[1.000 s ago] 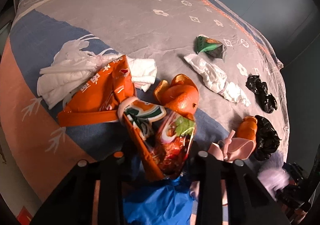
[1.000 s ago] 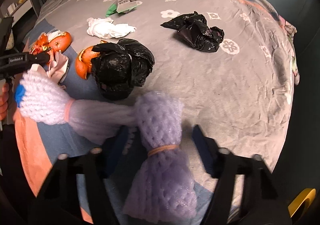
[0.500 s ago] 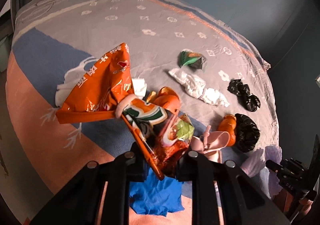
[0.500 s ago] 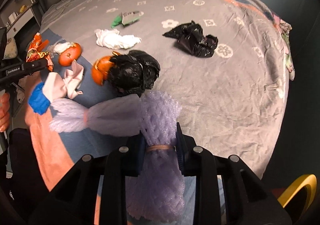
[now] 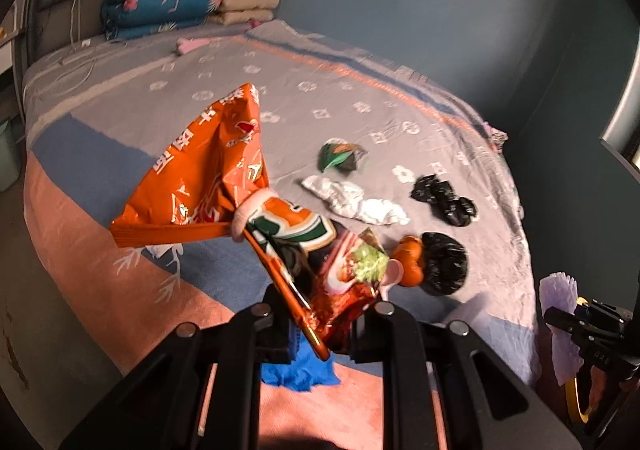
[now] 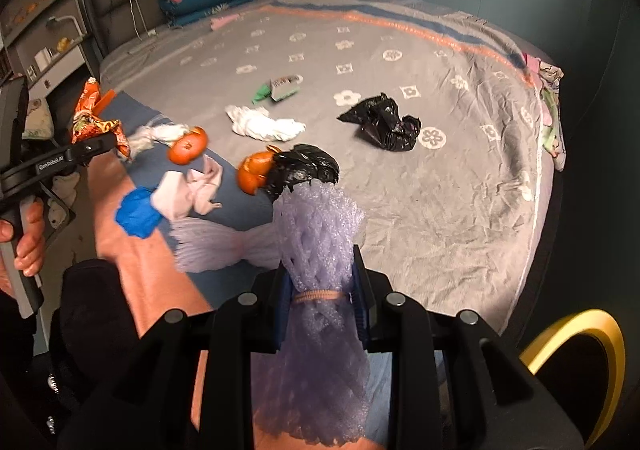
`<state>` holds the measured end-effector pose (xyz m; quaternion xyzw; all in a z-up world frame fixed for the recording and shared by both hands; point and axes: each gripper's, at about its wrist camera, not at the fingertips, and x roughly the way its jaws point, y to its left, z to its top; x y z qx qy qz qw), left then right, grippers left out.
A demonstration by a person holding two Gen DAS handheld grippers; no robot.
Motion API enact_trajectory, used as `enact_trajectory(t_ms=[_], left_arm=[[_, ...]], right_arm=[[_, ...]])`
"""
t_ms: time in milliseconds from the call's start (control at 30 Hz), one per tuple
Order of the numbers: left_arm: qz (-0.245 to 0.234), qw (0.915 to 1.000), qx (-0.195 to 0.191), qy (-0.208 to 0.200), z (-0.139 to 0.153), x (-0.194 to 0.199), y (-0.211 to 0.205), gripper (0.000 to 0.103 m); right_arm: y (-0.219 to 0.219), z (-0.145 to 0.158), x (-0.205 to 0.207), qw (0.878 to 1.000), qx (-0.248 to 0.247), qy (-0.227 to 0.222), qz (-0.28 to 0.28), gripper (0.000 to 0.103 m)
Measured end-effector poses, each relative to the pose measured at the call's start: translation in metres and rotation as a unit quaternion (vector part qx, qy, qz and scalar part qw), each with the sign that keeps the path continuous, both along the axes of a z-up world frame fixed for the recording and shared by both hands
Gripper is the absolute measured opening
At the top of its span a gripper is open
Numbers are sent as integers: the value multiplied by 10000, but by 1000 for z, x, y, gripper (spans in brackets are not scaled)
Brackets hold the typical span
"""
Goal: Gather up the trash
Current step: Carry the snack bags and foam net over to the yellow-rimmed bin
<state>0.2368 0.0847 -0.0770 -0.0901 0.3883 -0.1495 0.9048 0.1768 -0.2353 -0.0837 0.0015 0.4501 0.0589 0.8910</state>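
Above bed [image 5: 120, 118], left tool [image 5: 322, 324] pinches snack bags [image 5: 208, 178]; right tool [image 6: 320, 304] clamps foam netting [image 6: 320, 234].

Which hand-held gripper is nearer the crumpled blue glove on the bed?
Left. The left hand-held gripper hangs just above the crumpled blue glove; the right hand-held gripper sits farther off, toward the bed's foot.

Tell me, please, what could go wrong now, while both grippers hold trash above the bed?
1. The left gripper pinches only the low corner of the orange snack bags; most of the bundle hangs free, so it may slip out.
2. The right gripper squeezes soft foam net near its rubber band; a loose end trails sideways and could snag.
3. The black bag and orange peel lie just beneath the net, so a low swing might drag them.
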Motion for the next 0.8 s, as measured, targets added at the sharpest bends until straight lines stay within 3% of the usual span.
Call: enact_trajectory(t_ms=[433, 800], left_arm=[[-143, 9983, 180, -542, 46, -60, -18, 15], [-623, 9938, 352, -853, 72, -105, -68, 15]], right_arm=[[-9, 49, -65, 9977, 269, -624, -67, 26], [-31, 84, -113, 9902, 460, -1292, -255, 26]])
